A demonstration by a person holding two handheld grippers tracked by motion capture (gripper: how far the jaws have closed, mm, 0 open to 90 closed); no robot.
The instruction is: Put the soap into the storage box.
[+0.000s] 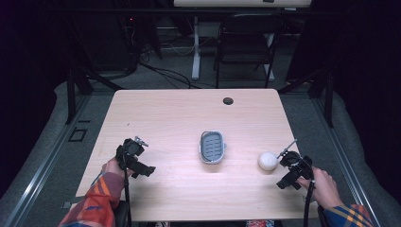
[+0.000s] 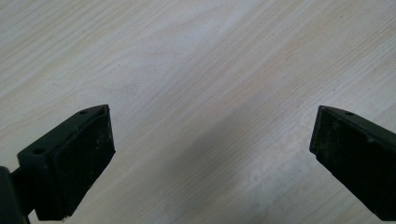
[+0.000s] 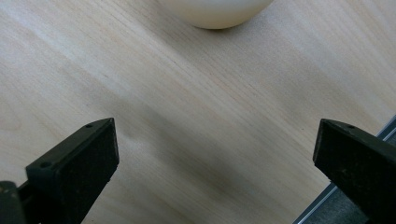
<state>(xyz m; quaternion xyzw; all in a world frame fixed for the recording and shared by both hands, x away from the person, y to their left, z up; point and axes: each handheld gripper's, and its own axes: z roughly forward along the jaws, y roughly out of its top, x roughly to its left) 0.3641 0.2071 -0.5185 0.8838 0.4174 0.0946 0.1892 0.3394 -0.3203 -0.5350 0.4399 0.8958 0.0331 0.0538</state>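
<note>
A white rounded object (image 1: 267, 161), ball-like, rests on the light wooden table (image 1: 189, 113) at the right. Just to its right my right gripper (image 1: 291, 165) hovers open, nothing between its jaws. In the right gripper view the same pale round object (image 3: 215, 11) lies ahead at the top edge, and the gripper (image 3: 215, 158) stands wide apart over bare wood. A grey slotted tray (image 1: 213, 147) sits in the table's middle. My left gripper (image 1: 135, 158) is held near the left edge; its own view shows the gripper (image 2: 212, 144) open above bare tabletop.
A round cable hole (image 1: 228, 100) is near the table's far edge. Beyond the table stand a black folding chair (image 1: 246, 42) and a white desk leg (image 1: 195, 47). The table's right edge (image 3: 336, 191) runs close by the right jaw.
</note>
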